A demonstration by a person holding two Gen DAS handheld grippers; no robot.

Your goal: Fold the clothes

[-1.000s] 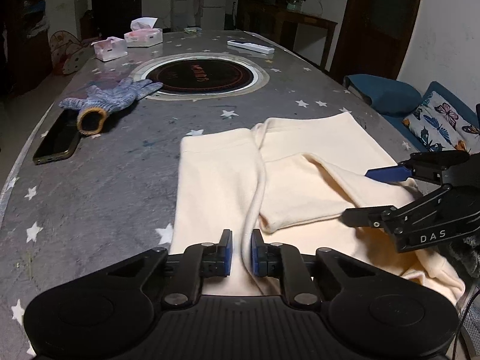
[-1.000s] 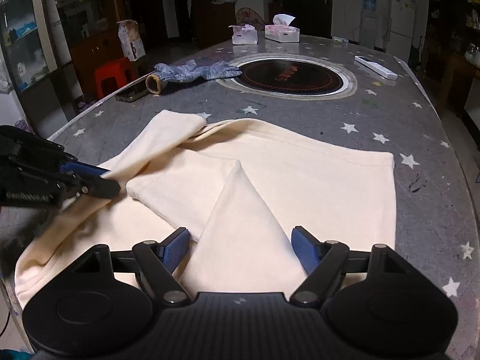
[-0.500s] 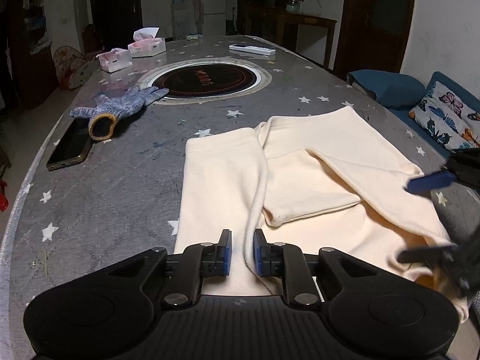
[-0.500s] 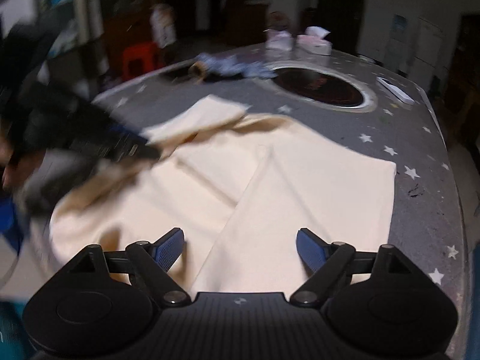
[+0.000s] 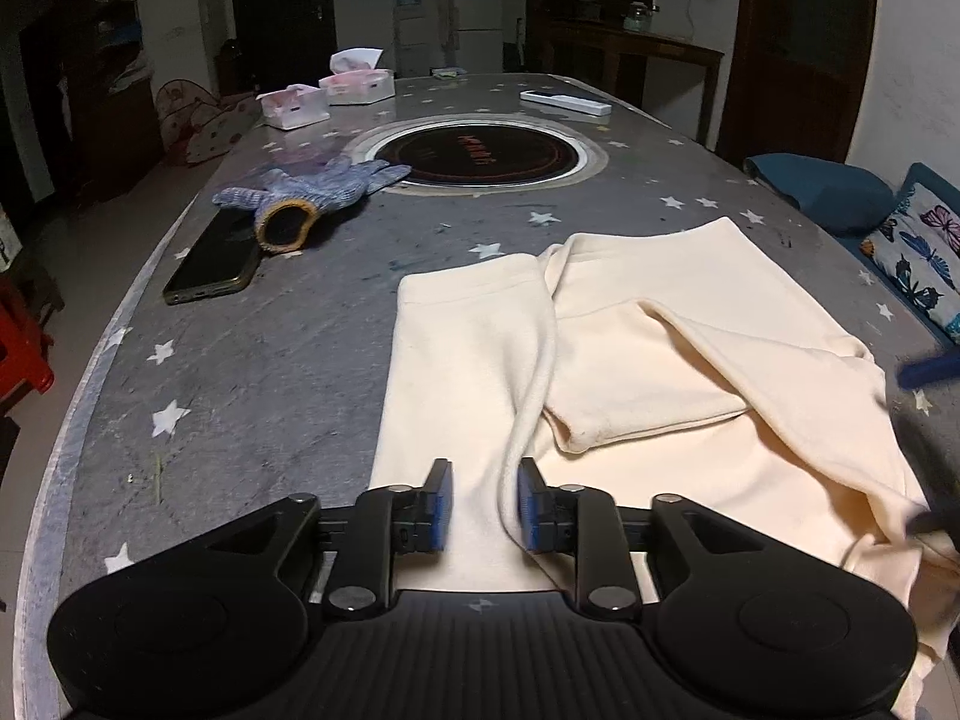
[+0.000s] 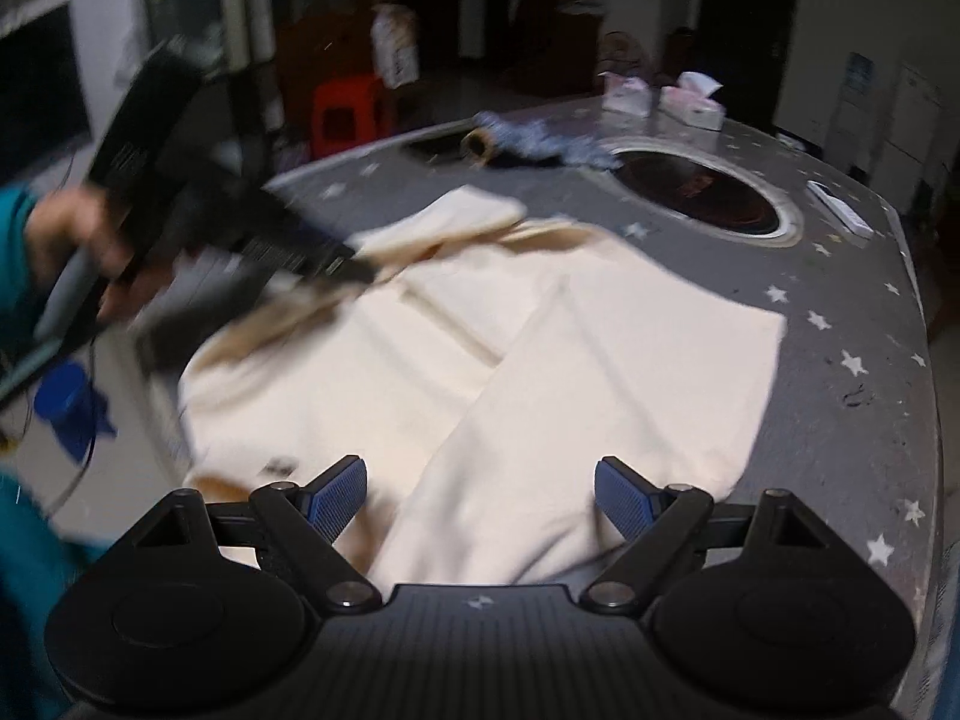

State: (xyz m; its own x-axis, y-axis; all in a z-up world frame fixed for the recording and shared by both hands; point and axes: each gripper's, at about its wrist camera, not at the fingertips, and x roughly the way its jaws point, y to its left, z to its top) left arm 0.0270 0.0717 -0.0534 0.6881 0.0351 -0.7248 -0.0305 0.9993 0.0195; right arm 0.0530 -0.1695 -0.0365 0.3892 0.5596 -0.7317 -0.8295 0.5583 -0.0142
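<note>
One cream garment (image 5: 630, 372) lies partly folded on the starred tabletop (image 5: 288, 360), at 6 o'clock of the round inset. Left gripper (image 5: 480, 498): jaws just eased apart around a raised fold, not pinching. Right gripper (image 6: 480, 495): jaws spread wide, empty, over the cloth.

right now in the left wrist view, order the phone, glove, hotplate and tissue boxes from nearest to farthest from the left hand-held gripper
1. phone, near left table edge
2. glove, just beyond the phone, left
3. hotplate, centre of the table
4. tissue boxes, far left end
</note>
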